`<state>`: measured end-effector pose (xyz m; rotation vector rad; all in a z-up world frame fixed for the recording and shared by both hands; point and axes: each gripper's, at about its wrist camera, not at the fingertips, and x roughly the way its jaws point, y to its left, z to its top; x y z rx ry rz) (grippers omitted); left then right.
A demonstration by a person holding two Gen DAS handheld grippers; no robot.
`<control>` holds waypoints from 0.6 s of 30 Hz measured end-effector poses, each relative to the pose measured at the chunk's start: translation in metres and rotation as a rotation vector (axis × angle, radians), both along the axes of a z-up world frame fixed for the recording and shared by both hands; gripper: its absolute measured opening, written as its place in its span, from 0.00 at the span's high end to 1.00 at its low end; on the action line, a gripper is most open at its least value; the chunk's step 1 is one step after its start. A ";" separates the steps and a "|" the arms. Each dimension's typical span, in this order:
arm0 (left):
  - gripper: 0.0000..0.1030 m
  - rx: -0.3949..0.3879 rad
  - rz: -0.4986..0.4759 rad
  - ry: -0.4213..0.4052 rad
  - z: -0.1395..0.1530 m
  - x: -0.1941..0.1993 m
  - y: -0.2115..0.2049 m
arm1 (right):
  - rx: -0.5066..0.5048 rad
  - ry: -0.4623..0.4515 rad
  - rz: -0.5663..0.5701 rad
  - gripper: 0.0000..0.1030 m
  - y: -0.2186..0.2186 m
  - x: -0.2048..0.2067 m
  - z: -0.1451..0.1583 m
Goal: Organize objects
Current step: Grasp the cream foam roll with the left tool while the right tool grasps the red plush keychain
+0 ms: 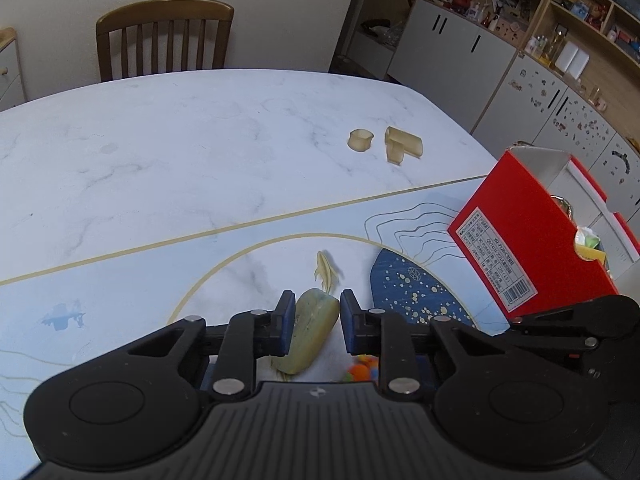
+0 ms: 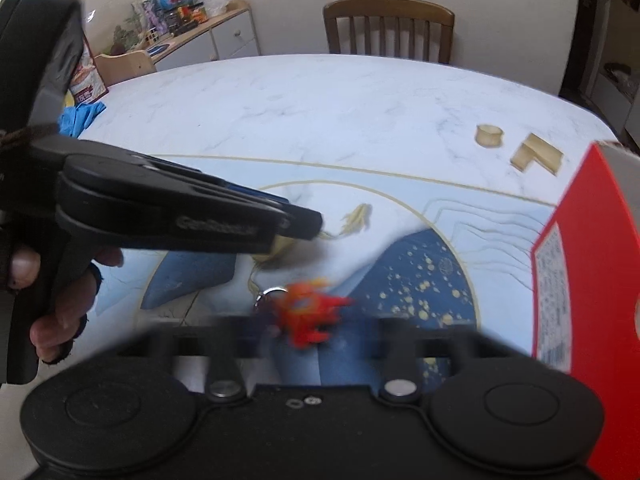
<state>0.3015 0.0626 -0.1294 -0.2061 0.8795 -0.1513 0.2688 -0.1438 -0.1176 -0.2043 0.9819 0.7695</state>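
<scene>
A person's left gripper (image 1: 316, 320) hangs low over a printed mat (image 1: 120, 280) on the near part of a marble tabletop (image 1: 160, 140), its blue-padded fingers (image 1: 286, 320) parted on either side of a pale green block (image 1: 314, 328) that lies on the mat; whether the pads touch the block cannot be told. A bright pompom (image 1: 360, 372) shows just under the right finger. Two tan hollow pieces, a short ring (image 1: 360, 140) and an L-shaped tube (image 1: 402, 145), sit side by side toward the tabletop's far right edge, well apart from the block. A red box (image 1: 532, 248) stands open at the right edge, tilted, label facing in.

From the right wrist view, the right gripper (image 2: 304, 332) is blurred; an orange-red fuzzy toy (image 2: 308, 312) with a metal ring (image 2: 270, 294) sits between its fingers, but whether they are closed on it cannot be told. The left gripper (image 2: 296, 226) reaches in from the left, held in a hand (image 2: 52, 312). A chair (image 2: 390, 28) stands at the far edge, and a blue cloth (image 2: 80, 116) lies at the far left corner
</scene>
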 end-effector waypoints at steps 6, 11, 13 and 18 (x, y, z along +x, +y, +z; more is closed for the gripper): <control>0.78 0.019 -0.009 -0.008 0.003 -0.003 -0.002 | -0.005 -0.004 0.006 0.79 -0.009 -0.006 -0.001; 0.78 0.051 -0.033 0.008 -0.003 0.009 -0.009 | 0.015 -0.010 0.008 0.72 -0.011 -0.010 -0.001; 0.78 0.072 -0.045 0.017 -0.006 0.014 -0.012 | 0.025 0.000 0.007 0.70 -0.011 -0.009 -0.001; 0.77 0.102 -0.067 0.031 -0.012 0.021 -0.012 | 0.025 0.002 0.000 0.55 -0.009 -0.010 -0.004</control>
